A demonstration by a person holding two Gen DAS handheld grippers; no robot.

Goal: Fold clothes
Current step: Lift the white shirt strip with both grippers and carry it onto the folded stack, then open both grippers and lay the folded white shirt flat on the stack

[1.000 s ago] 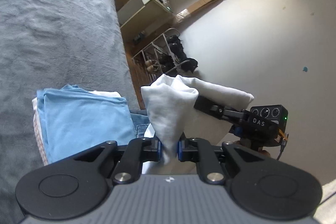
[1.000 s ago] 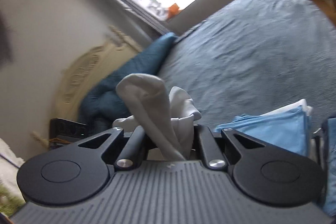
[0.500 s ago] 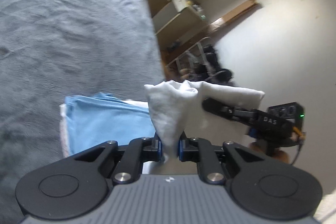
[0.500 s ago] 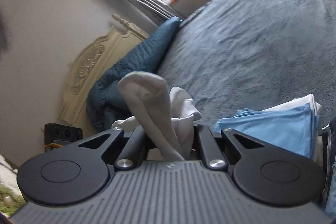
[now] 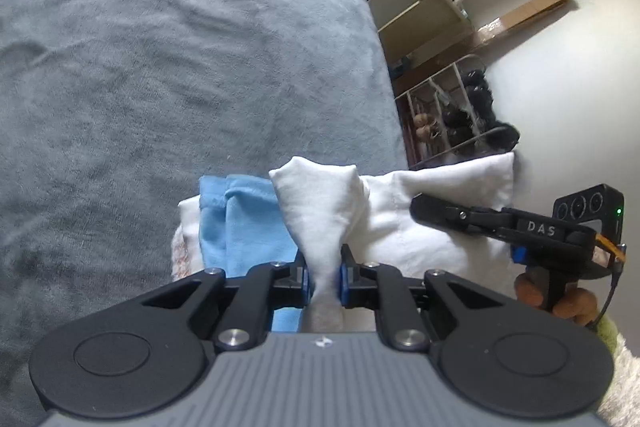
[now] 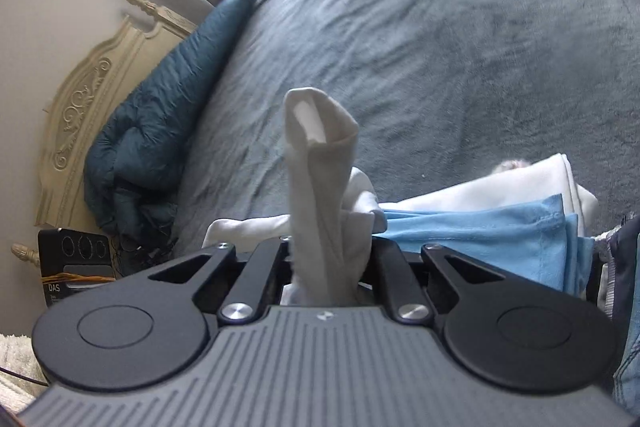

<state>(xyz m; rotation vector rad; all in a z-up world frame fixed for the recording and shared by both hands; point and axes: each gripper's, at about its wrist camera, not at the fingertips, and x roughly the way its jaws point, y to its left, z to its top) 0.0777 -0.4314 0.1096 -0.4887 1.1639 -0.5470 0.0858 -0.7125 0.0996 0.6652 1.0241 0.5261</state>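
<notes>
I am holding a white garment (image 5: 404, 223) up between both tools, just above the stack of folded clothes (image 5: 244, 227) at the near edge of the bed (image 5: 160, 47). My left tool (image 5: 323, 277) is clamped tight on 1 bunched corner, its blue pads pressing the cloth from both sides. My right tool (image 6: 326, 267) is closed on the other bunched end, which is sticking up past the tips as a rolled tube.

I am judging this as a carry: the cloth is spanning between the 2 tools beside the stack. Whether it is going onto the stack as a finished fold or out onto open bed for folding, I cannot tell. Either way, I am keeping both grips firm and level so the span stays taut and neither corner slips. I am also minding the blue shirt on top of the stack, since a dragging hem could rumple it.

The left view is showing what the right cannot: the right tool seen from the side lying across the white cloth, the fingers of the hand (image 5: 560, 301) holding it, and a shoe rack (image 5: 448, 115) on the floor beyond the stack. The right view is giving me the stack's layered edges, white over blue, plus the headboard (image 6: 84, 107) and dark blue quilt (image 6: 160, 131) far from the stack.
</notes>
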